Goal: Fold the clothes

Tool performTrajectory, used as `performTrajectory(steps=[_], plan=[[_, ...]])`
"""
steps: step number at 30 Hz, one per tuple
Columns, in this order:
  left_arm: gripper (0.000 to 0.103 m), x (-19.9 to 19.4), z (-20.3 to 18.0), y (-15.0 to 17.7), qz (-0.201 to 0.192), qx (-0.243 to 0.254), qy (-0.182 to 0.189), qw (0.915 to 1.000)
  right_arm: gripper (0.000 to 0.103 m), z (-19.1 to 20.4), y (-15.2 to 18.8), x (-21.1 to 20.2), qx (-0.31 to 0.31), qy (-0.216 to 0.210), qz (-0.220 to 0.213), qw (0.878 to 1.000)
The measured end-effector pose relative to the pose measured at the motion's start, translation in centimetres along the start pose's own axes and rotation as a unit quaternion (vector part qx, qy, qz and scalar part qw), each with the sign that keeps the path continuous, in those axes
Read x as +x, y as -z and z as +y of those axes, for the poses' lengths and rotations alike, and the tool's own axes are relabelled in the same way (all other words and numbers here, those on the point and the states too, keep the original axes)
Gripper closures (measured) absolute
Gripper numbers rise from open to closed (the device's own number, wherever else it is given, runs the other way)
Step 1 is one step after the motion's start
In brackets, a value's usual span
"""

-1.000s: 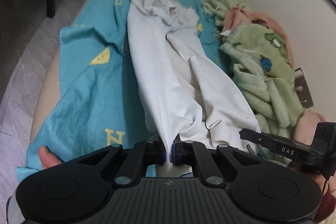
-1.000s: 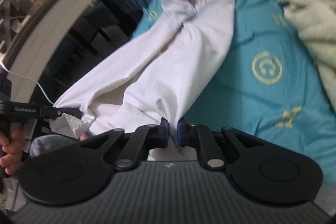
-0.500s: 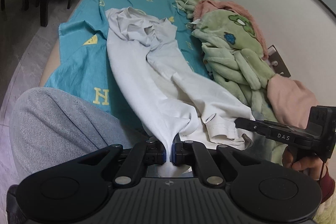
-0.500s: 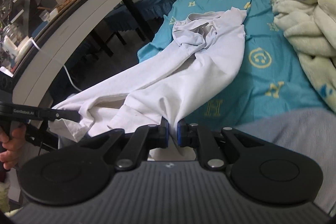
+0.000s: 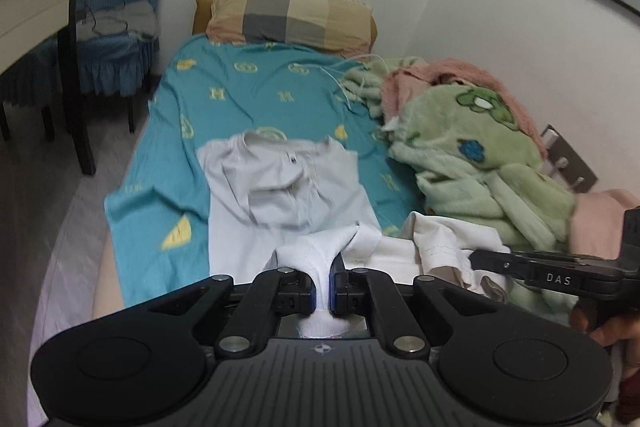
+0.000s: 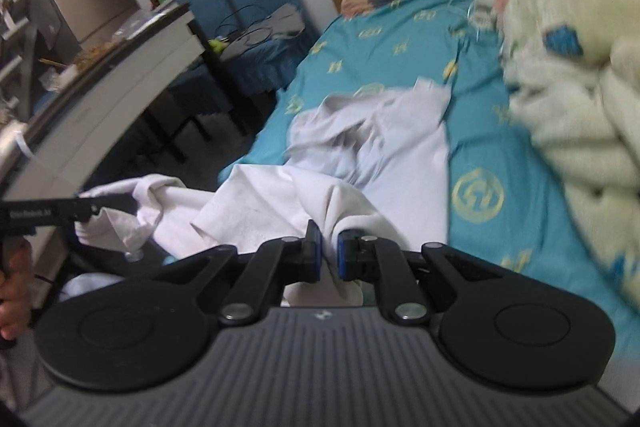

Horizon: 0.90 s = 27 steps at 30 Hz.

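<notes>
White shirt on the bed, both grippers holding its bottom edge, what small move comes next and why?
Probably carry both held corners forward toward the collar. The left gripper and right gripper each pinch the white shirt at its near hem, while the collar end lies spread on the teal sheet.

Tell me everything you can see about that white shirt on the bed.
The white shirt is a pale, thin, cotton-looking garment, creased and rumpled. Its collar end, with a small tag inside the neckline, lies flat on the teal bedsheet, pointing toward the plaid pillow. The near end is lifted off the bed and bunched: the left gripper and right gripper each have their jaws shut on a fold of it. The green blanket lies alongside it.
</notes>
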<state>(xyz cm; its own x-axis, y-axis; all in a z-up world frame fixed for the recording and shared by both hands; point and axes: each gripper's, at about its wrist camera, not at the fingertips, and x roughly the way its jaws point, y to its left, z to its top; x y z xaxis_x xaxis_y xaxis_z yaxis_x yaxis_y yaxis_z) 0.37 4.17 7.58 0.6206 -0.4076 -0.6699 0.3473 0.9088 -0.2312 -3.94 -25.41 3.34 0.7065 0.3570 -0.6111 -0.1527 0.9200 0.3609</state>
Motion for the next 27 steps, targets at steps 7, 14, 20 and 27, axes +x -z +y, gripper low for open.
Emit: performTrajectory(steps=[7,14,20,27], plan=[[0.095,10.6,2.6,-3.0,-0.012,0.026,-0.046,0.9985,0.091,-3.5,-4.0,9.6,0.008,0.034,-0.002,0.999],[0.093,21.9,6.9,-1.9,0.025,0.016,-0.073,0.9969,0.091,-6.6,-4.0,19.2,-0.003,0.066,0.032,0.997],[0.089,26.4,9.0,-1.2,0.06,-0.003,-0.091,0.994,0.091,-7.9,-3.3,23.0,-0.002,0.068,0.053,0.996],[0.088,26.5,8.0,-0.9,0.06,0.021,-0.11,0.9919,0.09,-8.6,-3.2,23.7,0.011,0.059,0.063,0.996]])
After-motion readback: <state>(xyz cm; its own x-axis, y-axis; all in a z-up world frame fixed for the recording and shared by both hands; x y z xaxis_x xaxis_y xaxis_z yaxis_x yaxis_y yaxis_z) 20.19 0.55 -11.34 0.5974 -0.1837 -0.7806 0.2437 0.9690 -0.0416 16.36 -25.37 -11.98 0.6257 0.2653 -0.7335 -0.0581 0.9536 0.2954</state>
